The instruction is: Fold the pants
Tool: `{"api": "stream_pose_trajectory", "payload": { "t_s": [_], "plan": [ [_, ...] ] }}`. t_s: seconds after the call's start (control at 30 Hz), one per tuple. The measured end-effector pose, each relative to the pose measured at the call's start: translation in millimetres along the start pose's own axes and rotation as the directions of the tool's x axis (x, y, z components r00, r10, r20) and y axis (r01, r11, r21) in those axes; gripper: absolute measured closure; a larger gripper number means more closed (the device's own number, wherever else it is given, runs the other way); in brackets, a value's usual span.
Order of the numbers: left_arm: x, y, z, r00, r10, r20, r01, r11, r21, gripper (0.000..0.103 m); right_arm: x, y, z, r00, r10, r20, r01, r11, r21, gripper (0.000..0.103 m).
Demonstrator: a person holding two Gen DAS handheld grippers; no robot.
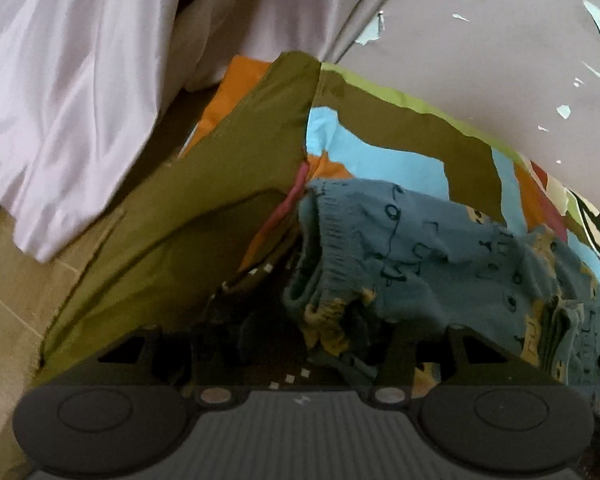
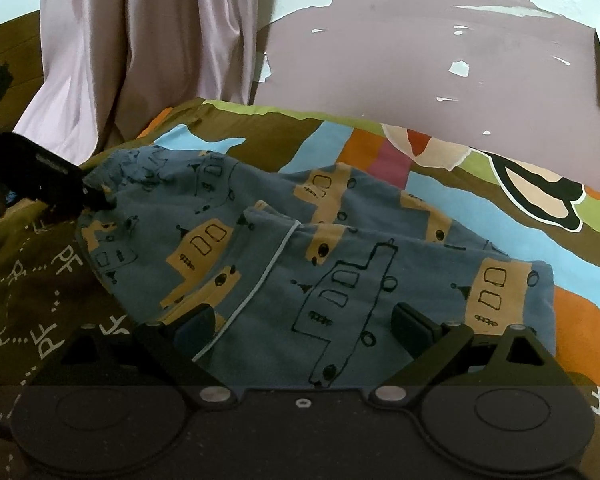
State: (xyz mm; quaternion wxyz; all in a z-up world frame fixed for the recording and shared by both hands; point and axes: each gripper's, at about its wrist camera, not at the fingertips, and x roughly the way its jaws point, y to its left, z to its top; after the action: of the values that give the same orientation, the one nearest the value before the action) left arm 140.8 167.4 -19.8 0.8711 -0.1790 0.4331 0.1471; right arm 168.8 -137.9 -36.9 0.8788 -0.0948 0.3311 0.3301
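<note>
The pants (image 2: 340, 264) are blue with yellow and outlined bus prints, lying folded on a patchwork bedspread (image 2: 480, 216). In the right wrist view my right gripper (image 2: 304, 328) is open, its fingers (image 2: 414, 326) resting on the near edge of the pants. My left gripper (image 2: 96, 200) shows at the left, pinching the pants' far left end. In the left wrist view the ribbed cuff end of the pants (image 1: 400, 248) bunches up right in front of my left gripper (image 1: 300, 344); its fingers (image 1: 396, 348) look closed on the cloth, though the tips are dark.
A pale pink curtain (image 1: 72, 92) hangs at the left beside the bed. A mauve wall (image 2: 420, 48) with peeling paint stands behind the bed. Beige floor tiles (image 1: 8, 280) show at the left past the bed's edge.
</note>
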Motion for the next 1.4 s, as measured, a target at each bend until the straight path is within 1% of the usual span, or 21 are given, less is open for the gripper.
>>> {"api": "stream_pose_trajectory", "payload": {
  "t_s": [0.07, 0.1, 0.13, 0.17, 0.27, 0.33, 0.43, 0.5, 0.57, 0.67, 0.73, 0.8, 0.87, 1.03, 1.07, 1.2, 1.23, 1.27, 1.3, 1.37, 1.4],
  "plan": [
    [2, 5, 0, 1.000, -0.017, 0.001, 0.017, 1.000, -0.025, 0.049, 1, 0, 0, 1.000, 0.001, -0.001, -0.001, 1.000, 0.000, 0.007],
    [3, 8, 1, 0.999, -0.033, 0.001, 0.033, 0.998, -0.044, 0.052, 1, 0, 0, 1.000, 0.002, -0.001, -0.002, 1.000, 0.001, 0.007],
    [4, 10, 2, 0.999, -0.048, 0.001, 0.048, 0.997, -0.058, 0.057, 2, 0, 0, 1.000, 0.003, -0.002, -0.003, 1.000, 0.003, 0.007],
    [4, 13, 3, 0.997, -0.075, 0.001, 0.075, 0.995, -0.073, 0.072, 2, 0, 0, 1.000, 0.003, -0.002, -0.003, 1.000, 0.004, 0.007],
    [-1, 14, 5, 0.994, -0.111, 0.014, 0.112, 0.987, -0.111, 0.083, 1, 0, 0, 1.000, 0.003, -0.001, -0.003, 1.000, 0.001, 0.007],
    [-7, 8, 6, 0.994, -0.104, 0.025, 0.106, 0.989, -0.107, 0.085, 1, 1, 0, 1.000, 0.004, -0.001, -0.004, 1.000, 0.003, 0.007],
    [-25, -7, 14, 0.992, -0.108, 0.068, 0.112, 0.992, -0.061, 0.086, 0, 0, 0, 1.000, 0.007, -0.002, -0.007, 1.000, 0.006, 0.007],
    [-42, -25, 23, 0.985, -0.143, 0.096, 0.142, 0.990, 0.019, 0.086, -1, -2, 0, 1.000, 0.008, 0.002, -0.008, 1.000, 0.012, 0.007],
    [-60, -47, 33, 0.972, -0.206, 0.112, 0.194, 0.975, 0.109, 0.086, -4, -4, 1, 1.000, 0.006, 0.006, -0.006, 1.000, 0.019, 0.008],
    [-85, -83, 42, 0.946, -0.306, 0.104, 0.273, 0.930, 0.247, 0.086, -14, -10, 3, 0.999, -0.001, 0.037, 0.000, 1.000, 0.024, 0.008],
    [-101, -110, 44, 0.927, -0.363, 0.098, 0.309, 0.884, 0.350, 0.086, -24, -17, 5, 0.997, -0.008, 0.073, 0.006, 1.000, 0.030, 0.008],
    [-115, -138, 43, 0.904, -0.421, 0.074, 0.348, 0.827, 0.442, 0.086, -36, -25, 6, 0.994, -0.031, 0.108, 0.027, 0.999, 0.041, 0.008],
    [-121, -166, 39, 0.887, -0.459, 0.040, 0.375, 0.770, 0.516, 0.086, -49, -37, 6, 0.988, -0.054, 0.141, 0.048, 0.998, 0.046, 0.008],
    [-122, -230, 12, 0.853, -0.516, -0.083, 0.439, 0.622, 0.648, 0.086, -81, -73, -3, 0.973, -0.148, 0.179, 0.139, 0.988, 0.060, 0.008],
    [-118, -241, 2, 0.850, -0.514, -0.116, 0.451, 0.597, 0.664, 0.086, -86, -82, -6, 0.970, -0.171, 0.175, 0.160, 0.985, 0.071, 0.008],
    [-91, -275, -39, 0.854, -0.473, -0.216, 0.469, 0.521, 0.714, 0.082, -100, -114, -24, 0.961, -0.235, 0.148, 0.216, 0.967, 0.136, 0.008],
    [-85, -278, -50, 0.851, -0.471, -0.232, 0.475, 0.503, 0.722, 0.080, -102, -120, -29, 0.959, -0.248, 0.141, 0.226, 0.962, 0.151, 0.008],
    [-74, -280, -59, 0.850, -0.466, -0.247, 0.482, 0.496, 0.722, 0.072, -104, -127, -34, 0.957, -0.259, 0.132, 0.236, 0.957, 0.166, 0.008],
    [-66, -281, -67, 0.851, -0.457, -0.258, 0.484, 0.495, 0.721, 0.061, -104, -131, -38, 0.956, -0.266, 0.123, 0.243, 0.955, 0.173, 0.008],
    [-58, -275, -79, 0.862, -0.432, -0.265, 0.476, 0.508, 0.718, 0.052, -102, -137, -43, 0.954, -0.278, 0.112, 0.256, 0.950, 0.178, 0.008],
    [-58, -269, -82, 0.861, -0.437, -0.259, 0.473, 0.504, 0.722, 0.045, -101, -140, -44, 0.954, -0.278, 0.109, 0.256, 0.950, 0.180, 0.008]
  ]
}}
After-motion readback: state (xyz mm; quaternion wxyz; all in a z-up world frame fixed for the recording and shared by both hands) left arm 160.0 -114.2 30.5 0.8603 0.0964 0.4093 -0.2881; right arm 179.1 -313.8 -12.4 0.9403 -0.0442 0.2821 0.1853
